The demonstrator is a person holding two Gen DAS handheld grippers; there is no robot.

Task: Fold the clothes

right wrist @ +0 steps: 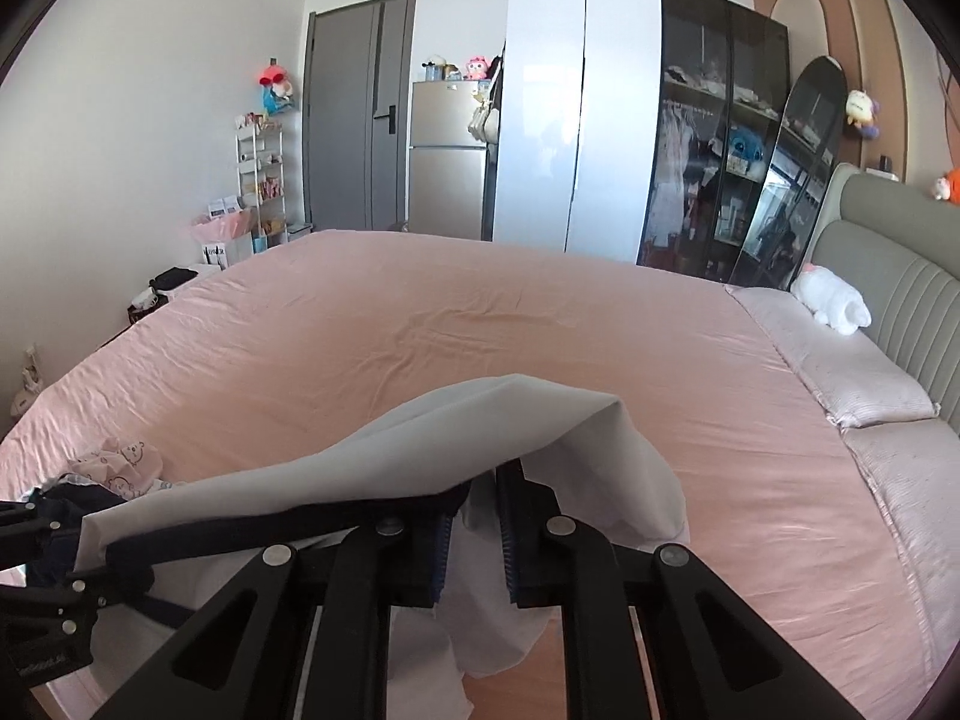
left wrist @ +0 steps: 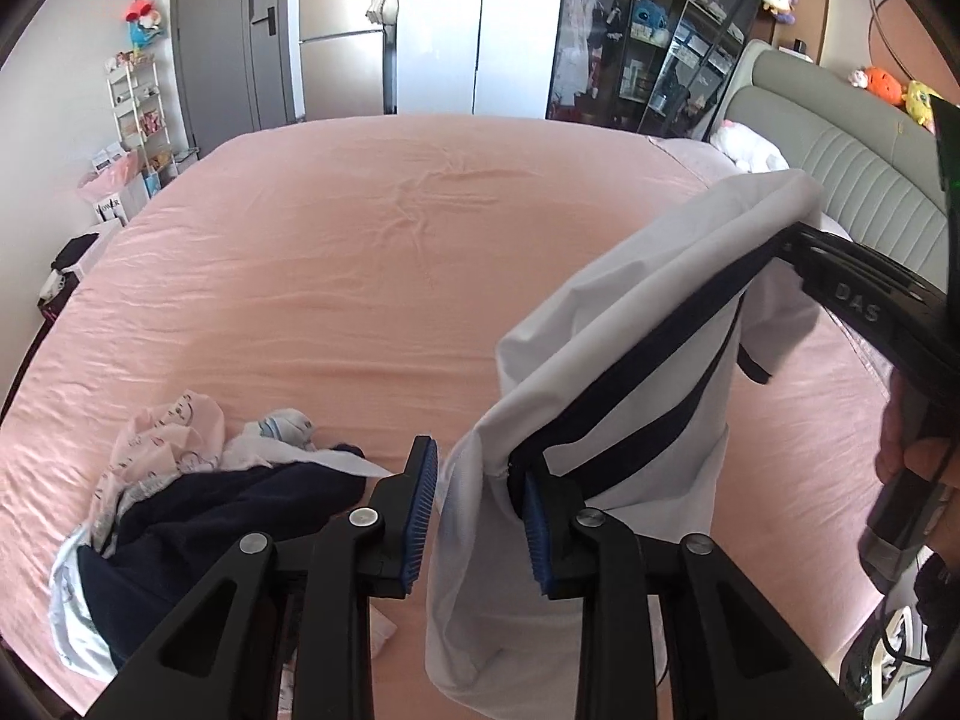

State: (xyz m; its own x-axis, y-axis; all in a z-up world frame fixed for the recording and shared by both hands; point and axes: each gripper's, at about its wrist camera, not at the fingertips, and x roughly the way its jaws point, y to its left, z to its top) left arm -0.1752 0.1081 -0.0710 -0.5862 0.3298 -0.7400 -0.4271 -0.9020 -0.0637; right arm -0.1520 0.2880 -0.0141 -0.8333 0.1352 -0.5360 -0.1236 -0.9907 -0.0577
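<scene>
A white garment with a dark navy band (left wrist: 606, 360) hangs in the air above the pink bed (left wrist: 336, 252). My left gripper (left wrist: 477, 516) has its jaws apart, and the garment's edge is draped over its right finger (left wrist: 543, 540). My right gripper (right wrist: 474, 540) holds the other end of the garment (right wrist: 420, 450), with cloth between and over its fingers; it also shows in the left wrist view (left wrist: 840, 282), gripping the navy band. A heap of unfolded clothes (left wrist: 198, 480), navy, white and pink print, lies on the bed at the near left.
A white plush toy (right wrist: 831, 303) and pale pillows (right wrist: 840, 372) lie by the grey headboard (right wrist: 888, 264) on the right. Wardrobes, a fridge and a door stand beyond the bed's far edge. A white rack and bags stand at the far left.
</scene>
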